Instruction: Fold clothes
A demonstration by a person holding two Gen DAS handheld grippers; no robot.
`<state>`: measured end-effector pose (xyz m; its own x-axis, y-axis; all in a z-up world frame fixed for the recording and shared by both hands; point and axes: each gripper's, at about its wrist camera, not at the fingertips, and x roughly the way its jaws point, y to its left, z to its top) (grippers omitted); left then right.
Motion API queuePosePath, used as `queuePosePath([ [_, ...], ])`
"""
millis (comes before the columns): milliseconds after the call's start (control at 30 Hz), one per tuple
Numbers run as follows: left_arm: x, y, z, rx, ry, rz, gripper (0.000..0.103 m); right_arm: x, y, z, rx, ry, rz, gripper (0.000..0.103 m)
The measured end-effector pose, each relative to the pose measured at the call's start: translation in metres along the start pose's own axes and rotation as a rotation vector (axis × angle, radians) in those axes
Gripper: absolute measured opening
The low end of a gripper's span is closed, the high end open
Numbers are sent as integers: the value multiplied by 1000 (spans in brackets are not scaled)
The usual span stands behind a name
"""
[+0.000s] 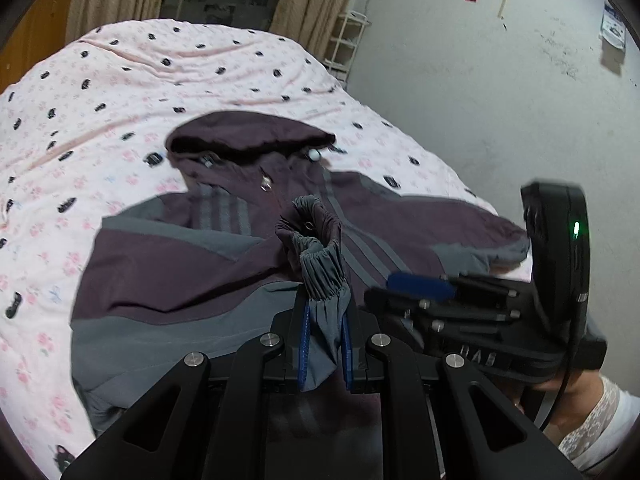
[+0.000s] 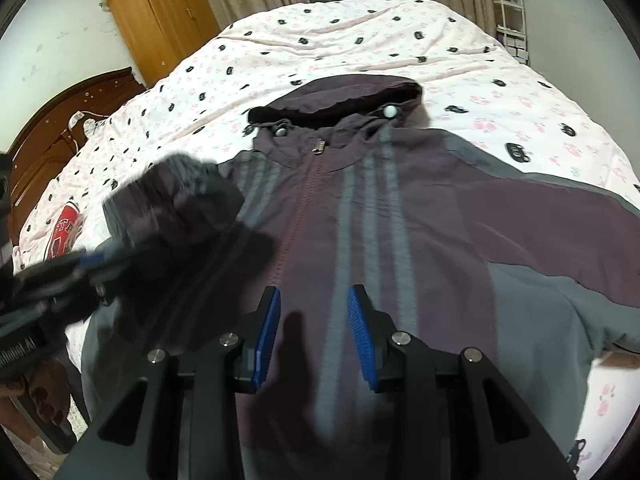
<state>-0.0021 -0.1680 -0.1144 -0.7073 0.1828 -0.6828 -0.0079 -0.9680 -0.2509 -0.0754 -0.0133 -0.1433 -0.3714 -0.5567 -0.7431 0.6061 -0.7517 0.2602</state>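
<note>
Jacket: purple and grey hooded one, lies front up and zipped on the bed; hood points to the far end, hem nearest me.
Landmark: the zipper down the jacket's middle; all places below are told from it.
Why flat: I judge the body is spread so that the sleeves can be brought in over the chest first.
Sleeve cuff: lifted above the chest just beside the zipper, gathered elastic end standing up out of my left jaws, the sleeve trailing below.
Why held so: pinching the cuff end lets me drag the whole sleeve across towards the zipper; that is my reading of the step.
Other sleeve: lies spread out on the bed, well off to the far side of the zipper from the cuff.
Left gripper: jaws nearly together, clamped on the grey cuff cloth, blue pads pressing it from both sides.
Right gripper: jaws partly apart, nothing between them; it hovers over the lower chest, straddling the zipper line, whether it touches the cloth I cannot tell.
Risk: thin slippery cloth may slide from the pinch.
</note>
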Motion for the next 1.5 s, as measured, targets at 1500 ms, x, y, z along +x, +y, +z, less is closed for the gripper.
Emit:
queuePosePath([
  [1500, -9, 21, -13, -75, -52, 139, 47, -13, -11, 12, 26, -36, -19, 37],
])
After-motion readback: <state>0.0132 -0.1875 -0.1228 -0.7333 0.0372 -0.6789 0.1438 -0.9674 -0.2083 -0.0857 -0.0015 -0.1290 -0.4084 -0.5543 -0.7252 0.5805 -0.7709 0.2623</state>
